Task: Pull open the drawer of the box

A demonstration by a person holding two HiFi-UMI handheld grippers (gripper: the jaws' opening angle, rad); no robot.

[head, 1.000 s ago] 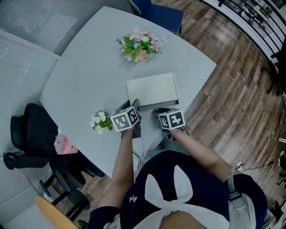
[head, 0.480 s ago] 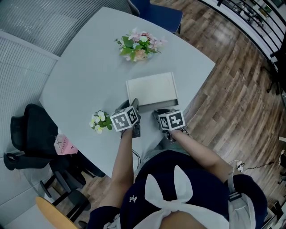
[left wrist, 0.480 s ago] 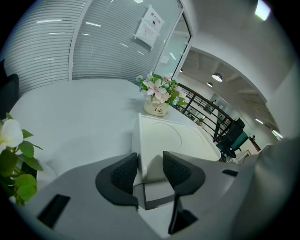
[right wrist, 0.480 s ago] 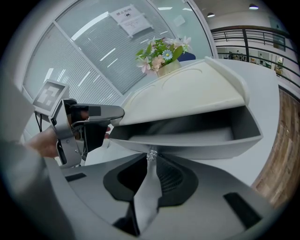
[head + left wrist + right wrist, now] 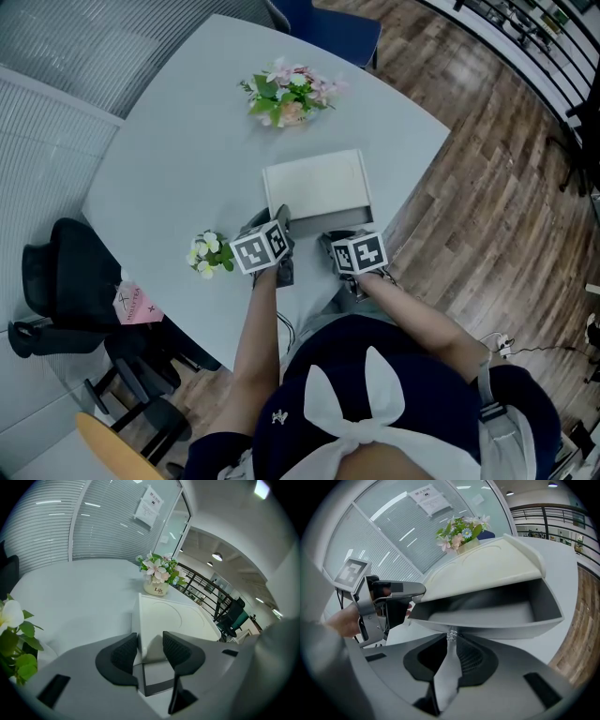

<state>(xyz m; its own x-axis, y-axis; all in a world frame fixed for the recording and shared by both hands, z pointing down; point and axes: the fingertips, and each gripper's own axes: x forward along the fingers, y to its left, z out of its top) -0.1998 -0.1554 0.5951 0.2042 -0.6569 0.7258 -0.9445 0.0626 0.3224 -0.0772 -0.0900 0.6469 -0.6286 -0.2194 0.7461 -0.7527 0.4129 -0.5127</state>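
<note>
A flat white box (image 5: 314, 185) lies on the pale round table (image 5: 178, 159), near its front edge. My left gripper (image 5: 150, 648) clamps the box's (image 5: 164, 616) near left corner, one pad on each side of it. The grey drawer (image 5: 487, 616) stands pulled out from under the white lid (image 5: 483, 569), and its inside looks bare. My right gripper (image 5: 452, 641) is shut on the small clear knob (image 5: 451, 634) at the middle of the drawer's front. In the head view the left gripper (image 5: 280, 228) and right gripper (image 5: 339, 240) sit side by side at the box's near side.
A flower pot (image 5: 286, 94) stands beyond the box, and a small flower bunch (image 5: 208, 253) lies left of my left gripper. A black chair (image 5: 66, 281) with a pink paper (image 5: 134, 302) is at the left. The table's edge and wooden floor (image 5: 487, 187) run right of the box.
</note>
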